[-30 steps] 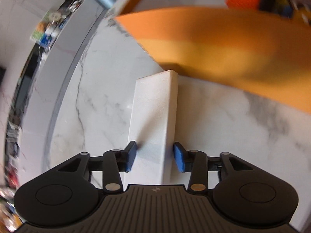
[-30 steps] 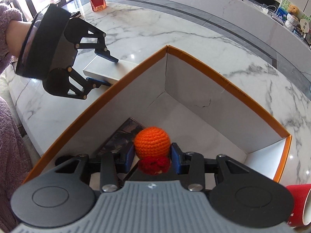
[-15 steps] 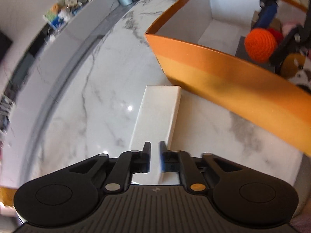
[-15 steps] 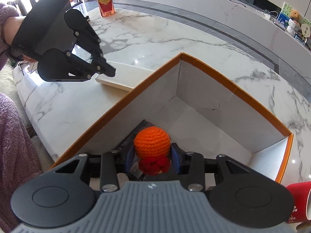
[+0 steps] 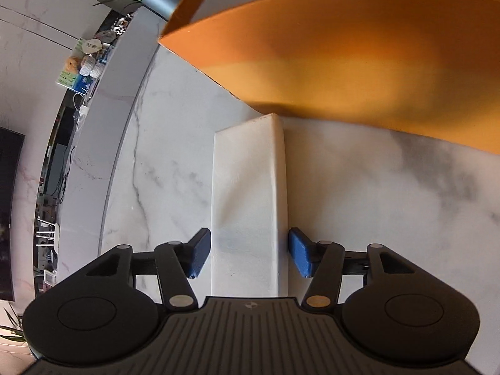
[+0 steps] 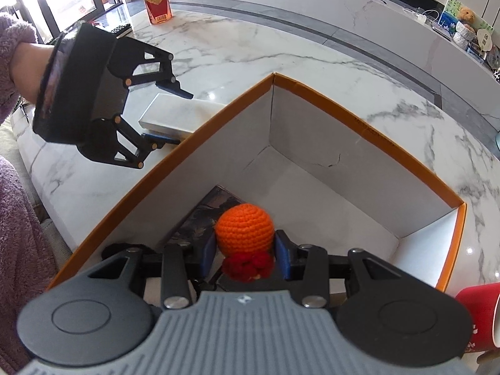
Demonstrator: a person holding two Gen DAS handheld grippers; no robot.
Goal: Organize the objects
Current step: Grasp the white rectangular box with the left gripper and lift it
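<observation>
The left gripper [image 5: 249, 255] is opening its jaws astride the white box [image 5: 248, 200], seemingly stiff and light, best pinched across its narrow sides

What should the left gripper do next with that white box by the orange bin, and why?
Probably close on the white box. The left gripper straddles it with jaws opening and both pads clear of its sides, so nothing is held yet.

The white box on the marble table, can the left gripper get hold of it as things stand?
Probably yes: the left gripper straddles the white box, jaws opening, pads clear, nothing between.
</observation>
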